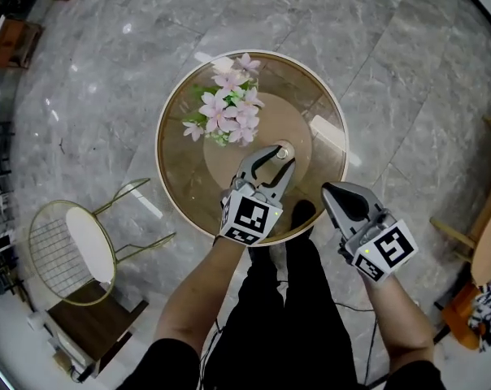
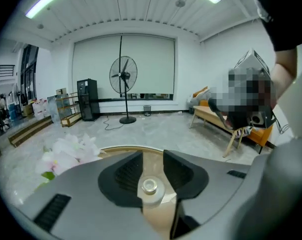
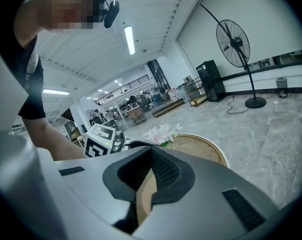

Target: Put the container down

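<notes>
Two fingers (image 2: 123,176) of the left gripper (image 2: 152,156) stand apart on either side of a small clear container (image 2: 150,186), seen low and centre in the left gripper view. The container sits upright between them, its round mouth facing up and its long axis vertical. It appears to rest on the round glass worktop (image 1: 180,177). Whether either pad touches its body cannot be told.

In the head view the same container (image 1: 282,151) lies at the tips of those spread fingers, near the middle of the worktop. It is below and to the right of a spray of pink flowers (image 1: 229,108).

The right gripper (image 3: 151,151) is drawn almost fully together, with only a thin sliver of worktop showing through, and it holds nothing. It hangs at the lower right of the head view, beyond the worktop's near edge, so the left gripper is clearly the nearer of the two.

By the look of it the container is already set down. Backing straight out along the fingers' own line, toward the bottom of the frame, would avoid tipping it.
</notes>
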Demonstrator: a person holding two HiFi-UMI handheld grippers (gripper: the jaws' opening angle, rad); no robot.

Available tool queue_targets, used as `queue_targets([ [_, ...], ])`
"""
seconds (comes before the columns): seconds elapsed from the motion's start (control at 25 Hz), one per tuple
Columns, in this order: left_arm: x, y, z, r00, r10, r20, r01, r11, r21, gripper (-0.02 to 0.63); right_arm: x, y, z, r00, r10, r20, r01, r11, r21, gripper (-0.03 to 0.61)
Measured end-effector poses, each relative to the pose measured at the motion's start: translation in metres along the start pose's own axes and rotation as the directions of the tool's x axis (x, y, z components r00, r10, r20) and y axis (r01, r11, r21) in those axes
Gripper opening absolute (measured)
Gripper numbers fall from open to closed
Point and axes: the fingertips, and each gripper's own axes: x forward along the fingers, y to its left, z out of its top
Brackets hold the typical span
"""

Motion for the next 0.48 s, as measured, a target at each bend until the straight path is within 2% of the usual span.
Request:
queue_targets([
  [0.12, -0.051, 0.005, 0.035, 0.999, 0.020, 0.044, -0.020, 1.000, -0.016, 0.061, -0.015, 0.046, 0.030, 1.000, 0.013, 0.023, -0.013, 1.000, -0.001, 0.015],
  [0.2, -0.088, 0.000, 0.052, 0.999, 0.007, 0.033, -0.008, 1.000, 0.022, 0.024, -0.027, 0.080, 0.051, 0.999, 0.005, 0.053, -0.006, 1.000, 0.023, 0.014],
  [0.32, -0.141, -0.008, 0.072, 1.000, -0.003, 0.000, 0.003, 0.995, 0.099, 0.020, -0.045, 0.122, 0.078, 0.996, -0.033, 0.084, 0.031, 0.999, 0.025, 0.014],
  [0.48, -0.210, -0.012, 0.103, 0.999, -0.027, 0.033, 0.025, 0.998, 0.063, 0.018, -0.063, 0.177, 0.113, 0.992, -0.060, 0.112, 0.063, 0.998, -0.030, 0.014],
])
